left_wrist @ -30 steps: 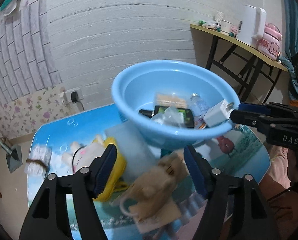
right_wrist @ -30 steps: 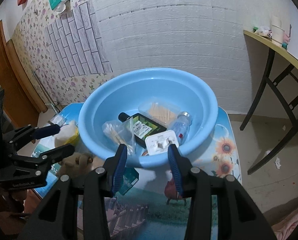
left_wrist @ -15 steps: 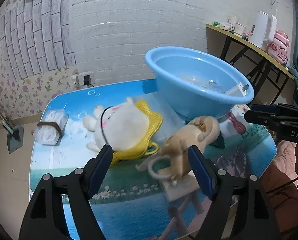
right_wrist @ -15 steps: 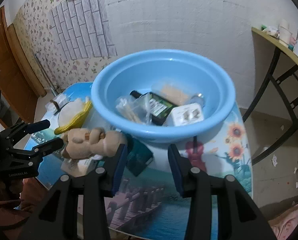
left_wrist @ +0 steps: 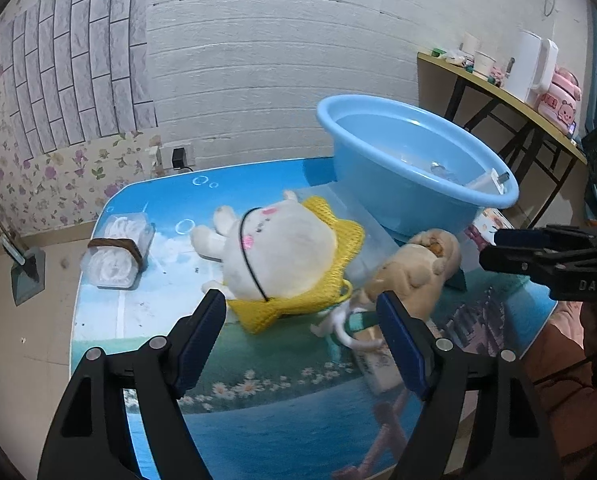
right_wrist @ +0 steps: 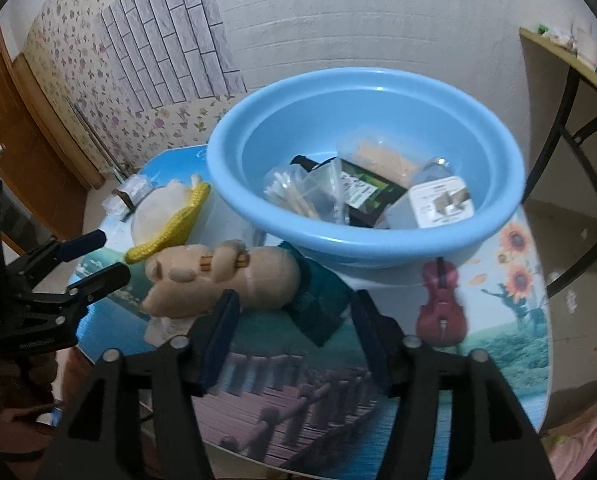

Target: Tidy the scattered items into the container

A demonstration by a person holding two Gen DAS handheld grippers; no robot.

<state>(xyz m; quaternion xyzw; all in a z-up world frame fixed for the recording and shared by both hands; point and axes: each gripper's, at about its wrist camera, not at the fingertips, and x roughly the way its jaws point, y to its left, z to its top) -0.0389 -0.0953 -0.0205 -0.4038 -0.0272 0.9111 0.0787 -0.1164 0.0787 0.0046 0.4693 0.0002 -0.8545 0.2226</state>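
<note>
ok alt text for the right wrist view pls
The right gripper points down at a tan plush toy and a teal packet on a picture-printed table, jaws opening and empty. Behind sits a blue basin holding small packets and a white plug; the left gripper is at left.

Both tools are matte black plastic. The left gripper (left_wrist: 302, 336) has 2 angular fingers faced with dark blue pads (left_wrist: 200, 338), each finger carrying silver round screws (left_wrist: 157, 343). The right gripper (right_wrist: 294, 334) matches: 2 black fingers, blue pads (right_wrist: 220, 338), silver screws (right_wrist: 410, 341). White "DAS" lettering marks its side.
</note>
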